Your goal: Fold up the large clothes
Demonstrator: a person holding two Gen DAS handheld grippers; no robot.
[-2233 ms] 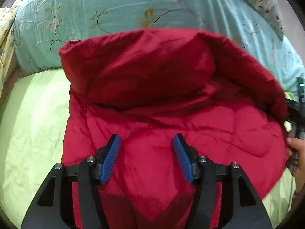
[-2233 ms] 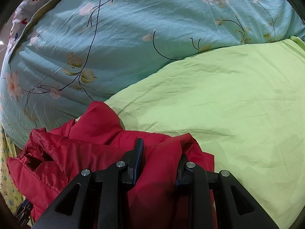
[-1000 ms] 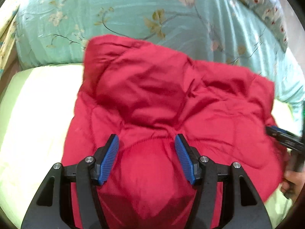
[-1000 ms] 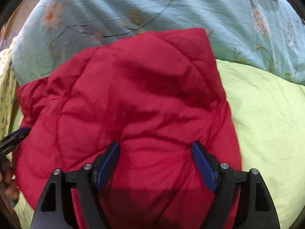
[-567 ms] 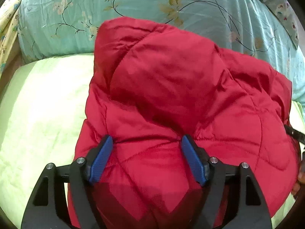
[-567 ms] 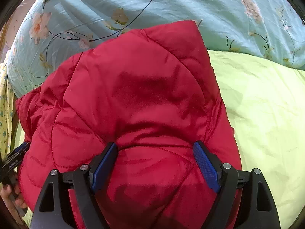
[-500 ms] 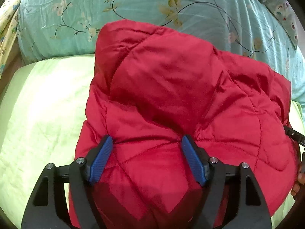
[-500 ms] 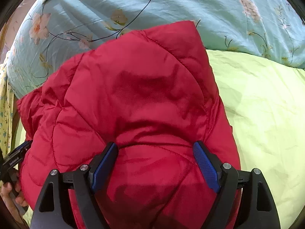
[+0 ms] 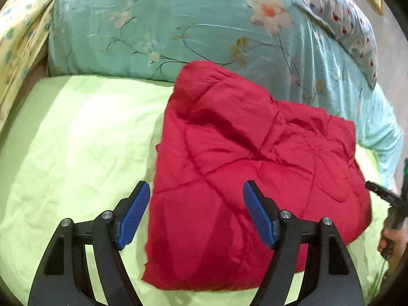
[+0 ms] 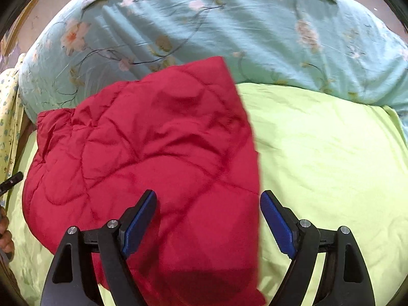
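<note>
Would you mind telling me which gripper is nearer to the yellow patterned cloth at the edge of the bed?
Left. The yellow cloth lies off the left gripper's outer side; the right gripper, its jaws opening, has the red jacket between it and the cloth.

No text, label, brand, number or sign can be read in either view; small pale marks on the black gripper (image 9: 385,195) at the left wrist view's right edge are too small to read.

Red quilted jacket (image 9: 250,163), folded (puffy bundle), lying flat on green bedsheet, far edge against floral duvet
</note>
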